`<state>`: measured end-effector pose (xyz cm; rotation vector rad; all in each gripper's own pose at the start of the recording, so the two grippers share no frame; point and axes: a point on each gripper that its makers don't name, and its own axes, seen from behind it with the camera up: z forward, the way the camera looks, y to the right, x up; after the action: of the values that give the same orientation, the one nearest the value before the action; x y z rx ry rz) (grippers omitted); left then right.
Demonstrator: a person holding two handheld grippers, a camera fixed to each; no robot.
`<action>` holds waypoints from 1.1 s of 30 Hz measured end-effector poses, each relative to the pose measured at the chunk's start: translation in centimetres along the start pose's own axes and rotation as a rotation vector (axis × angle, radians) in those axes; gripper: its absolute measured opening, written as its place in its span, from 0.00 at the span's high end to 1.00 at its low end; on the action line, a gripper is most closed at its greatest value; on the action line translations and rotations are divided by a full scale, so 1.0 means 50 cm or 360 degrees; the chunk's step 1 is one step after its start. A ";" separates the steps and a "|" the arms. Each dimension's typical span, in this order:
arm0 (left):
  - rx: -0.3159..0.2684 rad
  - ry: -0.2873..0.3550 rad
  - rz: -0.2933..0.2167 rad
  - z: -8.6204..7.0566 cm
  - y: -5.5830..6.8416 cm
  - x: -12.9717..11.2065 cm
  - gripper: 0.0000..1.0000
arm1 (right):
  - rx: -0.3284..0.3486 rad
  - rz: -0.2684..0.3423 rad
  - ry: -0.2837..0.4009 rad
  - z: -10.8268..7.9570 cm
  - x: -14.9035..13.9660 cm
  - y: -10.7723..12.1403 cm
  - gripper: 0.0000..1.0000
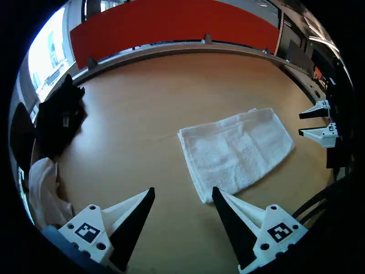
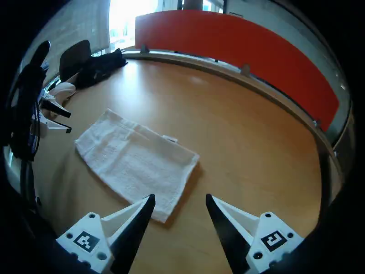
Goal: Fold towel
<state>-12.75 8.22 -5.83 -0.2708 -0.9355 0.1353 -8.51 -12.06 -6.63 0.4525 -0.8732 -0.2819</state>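
White towel [image 1: 235, 153] flat on tabletop [image 1: 137, 114], toward 3 o'clock in left gripper view; probably folded once, layers unclear. Wide and empty: left gripper [image 1: 182, 189], right gripper [image 2: 179, 196]. Each should pinch its 6 o'clock corner, all layers, and lift evenly.

Plain white towel [image 1: 235, 150] with a nubby terry weave, light orange-brown tabletop [image 1: 150, 105], red-orange partition [image 1: 173, 23], black fingers [image 1: 132, 223] on the white-bodied left gripper [image 1: 183, 189] and right gripper [image 2: 180, 197], black-and-white square markers [image 1: 87, 232], black bundle [image 1: 61, 116], white cloth [image 1: 43, 192].
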 end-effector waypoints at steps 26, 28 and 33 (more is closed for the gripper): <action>0.0071 0.0000 -0.0197 -0.068 -0.002 -0.085 0.07 | 0.0151 -0.0125 -0.0046 -0.003 -0.035 -0.036 0.15; 0.0086 0.0000 -0.0215 -0.076 -0.007 -0.091 0.07 | 0.0188 -0.0166 -0.0061 0.003 -0.039 -0.041 0.15; 0.0114 0.0002 -0.0259 -0.093 -0.018 -0.106 0.07 | 0.0263 -0.0272 -0.0108 0.015 -0.054 -0.051 0.15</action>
<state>-12.11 5.31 -12.31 -0.1279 -0.9455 0.0186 -10.90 -13.35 -9.25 0.6762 -0.9297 -0.3853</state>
